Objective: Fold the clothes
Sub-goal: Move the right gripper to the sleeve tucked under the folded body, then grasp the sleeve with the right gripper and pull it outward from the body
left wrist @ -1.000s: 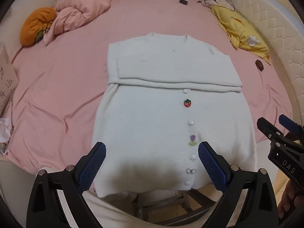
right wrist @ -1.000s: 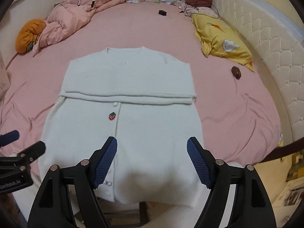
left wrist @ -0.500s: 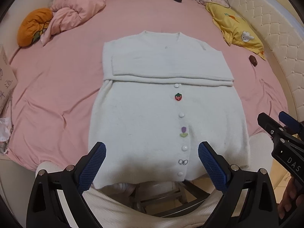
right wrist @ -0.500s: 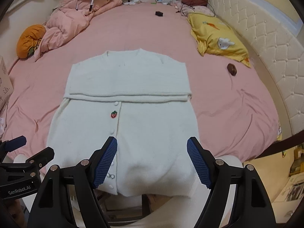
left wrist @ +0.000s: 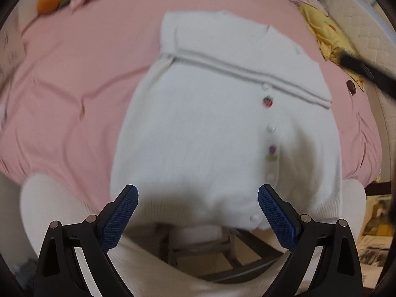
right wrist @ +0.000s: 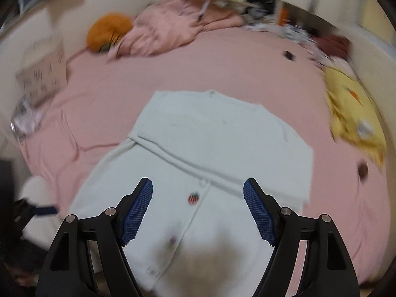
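Observation:
A white cardigan (left wrist: 210,128) (right wrist: 210,153) lies flat on the pink bed, its sleeves folded across the chest into a band. A row of buttons with a strawberry button (left wrist: 267,101) (right wrist: 193,198) runs down its front. My left gripper (left wrist: 198,193) hangs open over the cardigan's near hem, nothing between its blue pads. My right gripper (right wrist: 198,188) stands open above the cardigan's middle, by the strawberry button, also empty. Both views are blurred by motion. The right gripper's black arm (left wrist: 368,73) crosses the far right of the left wrist view.
A yellow pillow (right wrist: 354,113) and a small brown object (right wrist: 362,169) lie on the right of the pink bed (right wrist: 99,113). A bunched pink quilt (right wrist: 170,32) and an orange cushion (right wrist: 109,31) sit at the back left, beside a cardboard box (right wrist: 42,74). A chair frame (left wrist: 212,247) stands below the bed edge.
Both grippers have rolled, so the cardigan now looks tilted. The left gripper has sunk closer to the hem. The right gripper has swung left over the cardigan's middle. Jaws stay as wide.

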